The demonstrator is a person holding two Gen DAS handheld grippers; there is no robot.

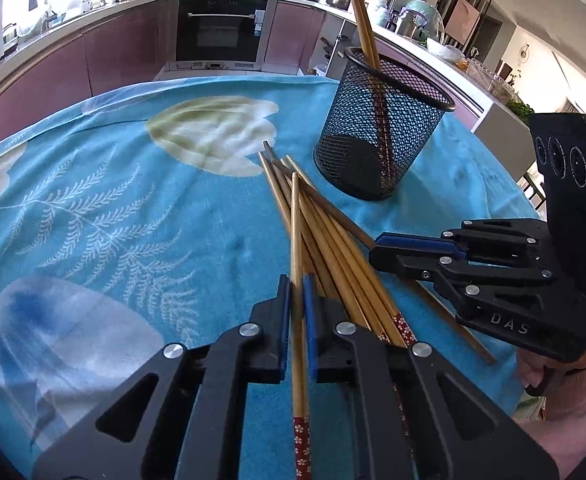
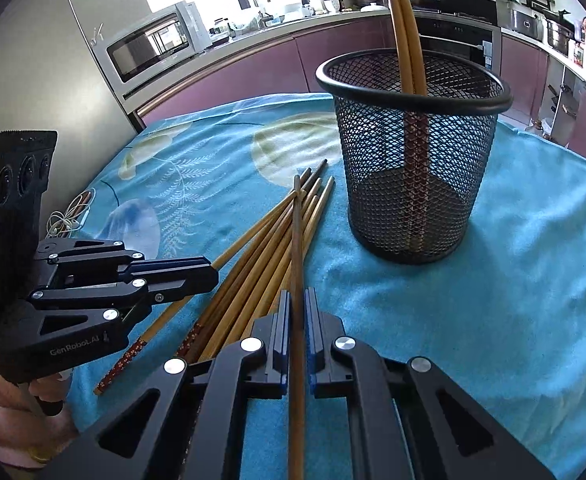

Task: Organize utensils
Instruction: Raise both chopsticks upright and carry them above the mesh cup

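A black mesh cup [image 1: 381, 128] stands upright on the blue cloth and holds two chopsticks [image 1: 359, 12]; it also shows in the right wrist view [image 2: 413, 152]. A pile of several wooden chopsticks [image 1: 333, 248] lies in front of it, and also shows in the right wrist view [image 2: 253, 272]. My left gripper [image 1: 297, 292] is shut on a light chopstick [image 1: 296, 240] with a red patterned end. My right gripper [image 2: 298, 308] is shut on a darker brown chopstick [image 2: 298, 248]. Each gripper shows from the side in the other's view, the right [image 1: 381, 252] and the left [image 2: 209, 276].
The blue floral cloth [image 1: 133, 200] covers a round table. A coiled white cord [image 2: 67, 220] lies at the table's left edge. Kitchen counters, an oven [image 1: 221, 28] and a microwave [image 2: 153, 44] stand beyond the table.
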